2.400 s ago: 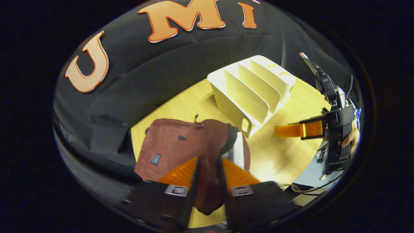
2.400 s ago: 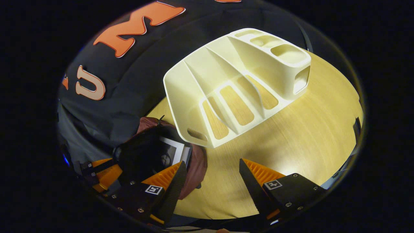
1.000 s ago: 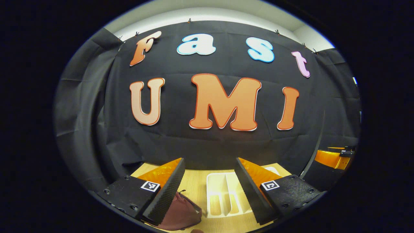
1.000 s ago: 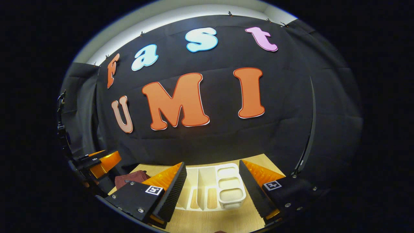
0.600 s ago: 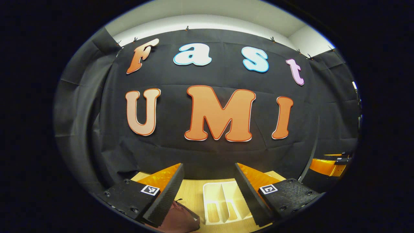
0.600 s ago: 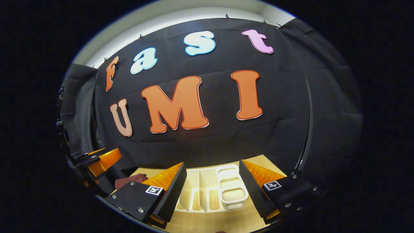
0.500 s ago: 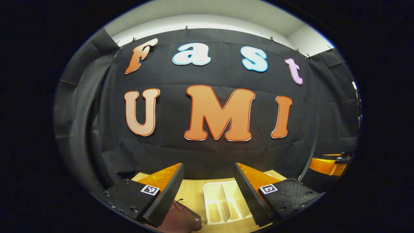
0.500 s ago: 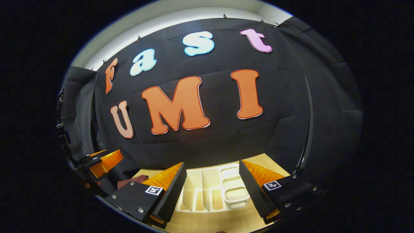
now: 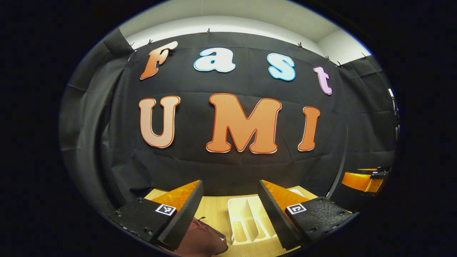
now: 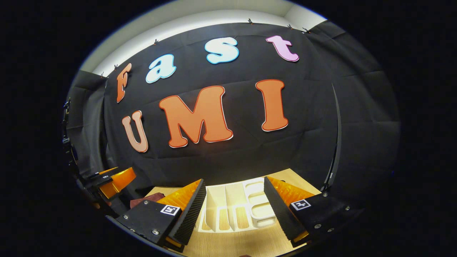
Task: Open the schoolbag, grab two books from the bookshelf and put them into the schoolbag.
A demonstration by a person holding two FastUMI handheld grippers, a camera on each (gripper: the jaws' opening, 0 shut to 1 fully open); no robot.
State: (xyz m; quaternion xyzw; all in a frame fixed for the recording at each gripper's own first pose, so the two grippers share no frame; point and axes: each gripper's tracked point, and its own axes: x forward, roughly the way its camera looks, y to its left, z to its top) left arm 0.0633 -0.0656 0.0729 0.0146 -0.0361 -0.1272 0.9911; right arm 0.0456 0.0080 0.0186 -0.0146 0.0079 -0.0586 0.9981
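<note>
close to me, my left gripper [image 9: 230, 210] has its two fingers spread wide with nothing between them. my right gripper [image 10: 234, 210] is wide too and holds nothing. both are up off the table [image 10: 228, 246] and point at the dark wall, not down at the things.

just past my left fingers sits the schoolbag [image 9: 201, 242], soft and dark red, low in the left gripper view. i cannot tell from here if its mouth is open or what is inside. in the right gripper view a bit of it peeks out [image 10: 145, 198] on the left.

beside the bag stands the pale bookshelf [image 9: 248, 219]. its slots look bare in both views [image 10: 235, 210], with no books standing in them.

i think the job is at its end and this step is just to pull away. to do it well i should keep both hands high, wide and slow, so i do not bump the bag or the shelf.
</note>
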